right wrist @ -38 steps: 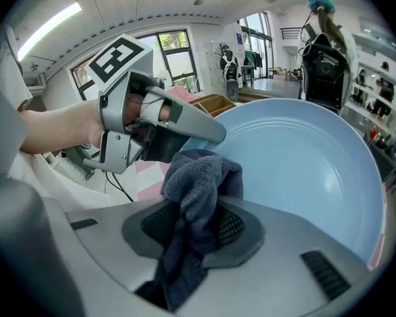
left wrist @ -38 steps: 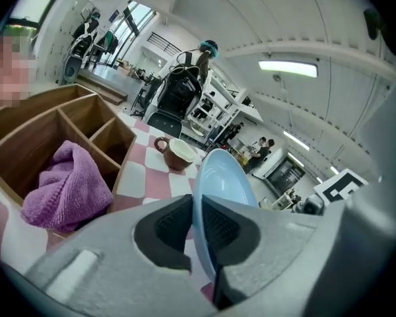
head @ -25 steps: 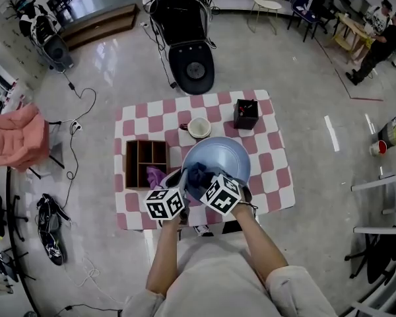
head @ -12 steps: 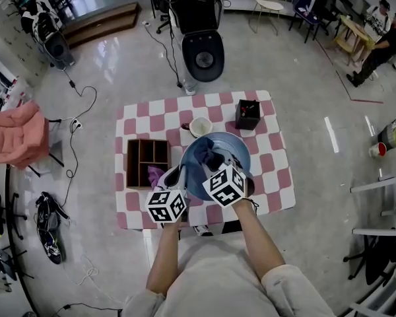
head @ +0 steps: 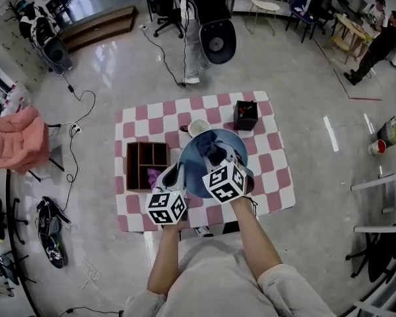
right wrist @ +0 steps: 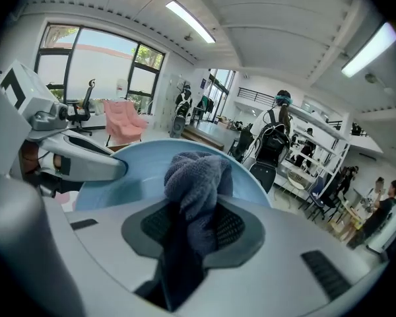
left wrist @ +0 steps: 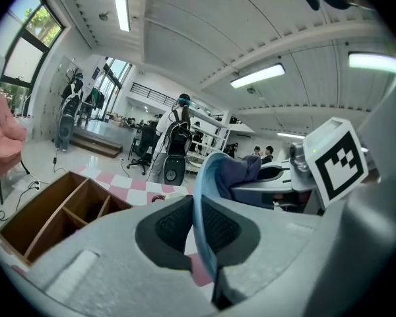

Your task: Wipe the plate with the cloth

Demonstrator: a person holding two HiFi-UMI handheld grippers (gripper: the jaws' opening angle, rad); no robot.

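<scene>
1. You hold a gripper in each hand over a pink-and-white checked tabletop [head: 270,170].
2. Your left gripper [head: 173,175] has its jaws clamped on the rim of a pale blue plate [head: 197,167]. In the left gripper view, the plate [left wrist: 201,190] stands edge-on between the two dark pads of that gripper [left wrist: 199,228].
3. Your right gripper [head: 226,158] has its jaws clamped on a dark blue-grey cloth [head: 214,152]. In the right gripper view, the bunched cloth [right wrist: 195,177] rises out from between the jaws of that gripper [right wrist: 195,228].
4. The cloth rests against the inner face of the plate [right wrist: 132,170], near its middle.
5. From the head view, the plate sits over the middle of the tabletop, between your two grippers. Its face is turned up toward you.
6. A white cup [head: 198,128] stands just beyond the plate's far rim.
7. A small dark square container [head: 245,114] stands near the far right of the tabletop.
8. A wooden box with compartments [head: 147,164] lies on the tabletop to the left of the plate, just beside your left gripper.
9. A person [head: 198,18] stands on the floor beyond the far side of the tabletop.
</scene>
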